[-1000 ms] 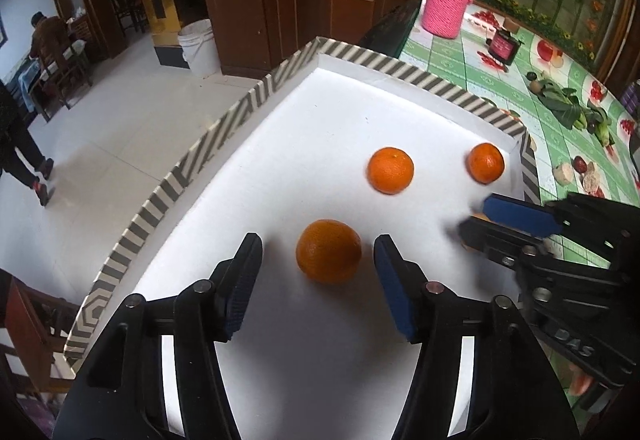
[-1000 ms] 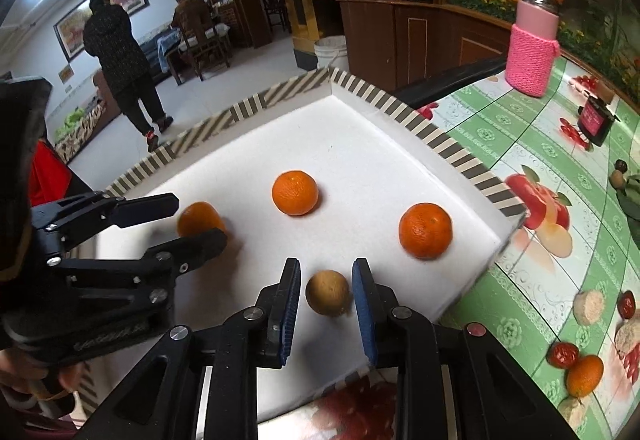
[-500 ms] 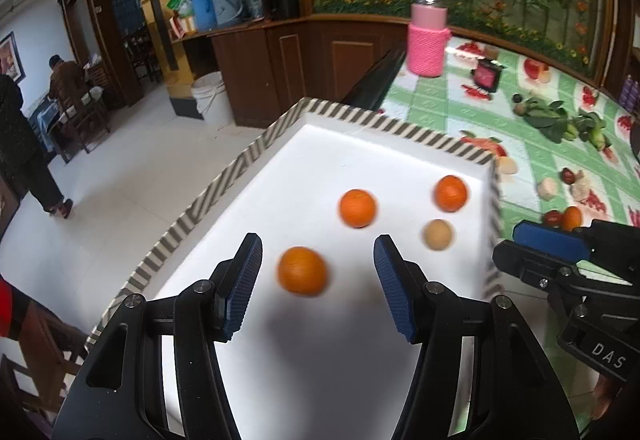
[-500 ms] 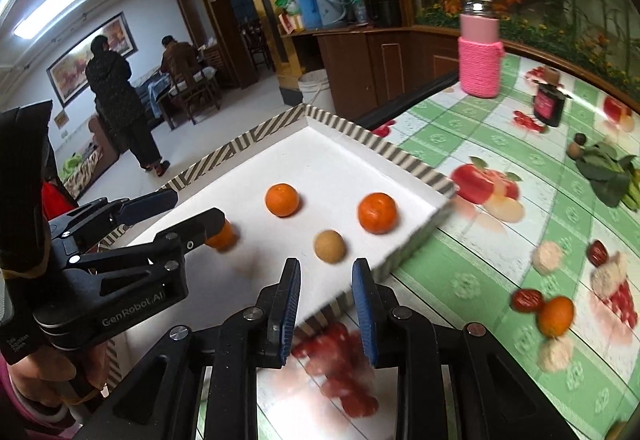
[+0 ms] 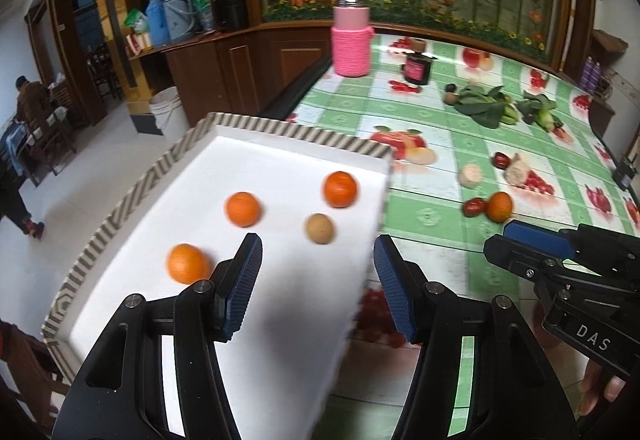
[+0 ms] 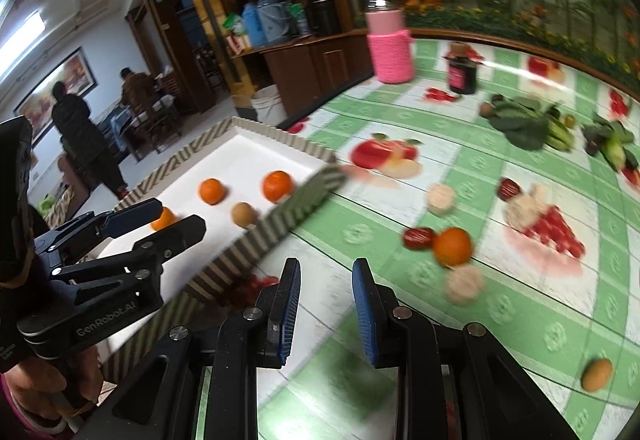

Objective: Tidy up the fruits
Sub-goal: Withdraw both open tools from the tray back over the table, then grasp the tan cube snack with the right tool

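Note:
A white tray with a striped rim [image 5: 280,131] [image 6: 304,199] lies on the left of the table. In it are three oranges [image 5: 243,208] [image 5: 340,189] [image 5: 186,263] and a small brown fruit [image 5: 319,228] [image 6: 243,214]. My left gripper [image 5: 316,288] is open and empty above the tray's near part. My right gripper [image 6: 325,314] is open and empty above the green tablecloth, right of the tray. An orange [image 6: 453,246] [image 5: 499,206] and a red date [image 6: 418,238] lie on the cloth ahead of it. A brown fruit [image 6: 596,374] lies at the near right.
A pink-sleeved jar [image 5: 351,35] and a dark jar [image 5: 418,68] stand at the table's back. Leafy greens [image 5: 484,105] and another red date [image 6: 509,187] lie on the cloth. The table's left edge drops to the floor.
Both grippers have pulled back and swung right, away from the tray. The brown fruit that was between my right fingers now lies in the tray. Both views are motion-blurred.

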`<act>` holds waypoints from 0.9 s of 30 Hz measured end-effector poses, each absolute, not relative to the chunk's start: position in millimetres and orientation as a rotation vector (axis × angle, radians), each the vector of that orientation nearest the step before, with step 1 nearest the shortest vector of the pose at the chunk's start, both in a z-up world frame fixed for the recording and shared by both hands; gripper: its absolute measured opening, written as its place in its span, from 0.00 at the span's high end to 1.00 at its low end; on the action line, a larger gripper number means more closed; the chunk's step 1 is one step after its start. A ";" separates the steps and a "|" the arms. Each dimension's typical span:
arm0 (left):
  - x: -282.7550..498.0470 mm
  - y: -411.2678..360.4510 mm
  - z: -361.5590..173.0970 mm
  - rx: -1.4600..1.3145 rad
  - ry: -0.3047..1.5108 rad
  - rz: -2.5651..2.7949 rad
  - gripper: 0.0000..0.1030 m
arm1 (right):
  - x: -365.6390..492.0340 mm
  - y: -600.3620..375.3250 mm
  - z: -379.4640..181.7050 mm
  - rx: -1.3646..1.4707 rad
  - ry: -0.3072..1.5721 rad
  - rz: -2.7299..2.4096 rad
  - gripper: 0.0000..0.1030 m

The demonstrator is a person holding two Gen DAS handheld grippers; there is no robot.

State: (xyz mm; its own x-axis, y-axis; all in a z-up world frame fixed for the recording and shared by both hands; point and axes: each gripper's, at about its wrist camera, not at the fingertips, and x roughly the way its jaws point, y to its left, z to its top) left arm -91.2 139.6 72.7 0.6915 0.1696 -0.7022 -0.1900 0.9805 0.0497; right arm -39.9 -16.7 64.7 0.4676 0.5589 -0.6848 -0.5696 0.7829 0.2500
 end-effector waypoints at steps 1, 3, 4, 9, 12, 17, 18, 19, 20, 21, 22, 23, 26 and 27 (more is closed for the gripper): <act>-90.1 135.6 72.3 -0.025 0.784 0.193 0.43 | -39.4 -22.0 63.9 -0.010 0.836 0.684 0.75; -87.5 126.4 70.9 -0.021 0.788 0.176 0.43 | -39.0 -31.9 62.1 -0.004 0.838 0.661 0.75; -86.4 122.0 70.1 -0.020 0.790 0.167 0.43 | -38.7 -38.0 60.3 -0.001 0.840 0.650 0.75; -81.1 103.2 65.4 -0.010 0.805 0.128 0.43 | -35.6 -63.4 52.3 0.007 0.856 0.596 0.75; -77.1 97.4 60.3 -0.011 0.823 0.114 0.43 | -33.0 -78.0 46.0 0.024 0.867 0.569 0.75; -69.7 89.1 51.3 -0.018 0.855 0.089 0.43 | -26.5 -95.2 37.0 0.041 0.890 0.530 0.73; -67.5 86.9 49.7 -0.018 0.862 0.083 0.43 | -25.4 -97.3 36.2 0.043 0.894 0.527 0.73; -66.0 85.0 48.8 -0.017 0.866 0.080 0.43 | -24.3 -98.7 35.1 0.045 0.895 0.528 0.72; -63.5 82.1 47.5 -0.012 0.871 0.076 0.43 | -22.5 -99.9 34.0 0.046 0.897 0.530 0.71; -62.2 80.1 46.7 -0.008 0.873 0.074 0.43 | -20.7 -99.4 33.4 0.045 0.901 0.535 0.70; -61.2 78.7 46.1 -0.006 0.875 0.071 0.43 | -19.4 -97.8 32.7 0.041 0.903 0.542 0.69; -60.0 77.5 45.4 -0.006 0.878 0.068 0.43 | -17.8 -95.3 32.4 0.032 0.905 0.549 0.69; -56.3 75.3 43.9 -0.012 0.882 0.063 0.43 | -10.9 -82.7 31.0 -0.017 0.912 0.575 0.66; -55.5 75.3 43.6 -0.014 0.882 0.063 0.43 | -7.1 -77.3 29.9 -0.042 0.919 0.578 0.66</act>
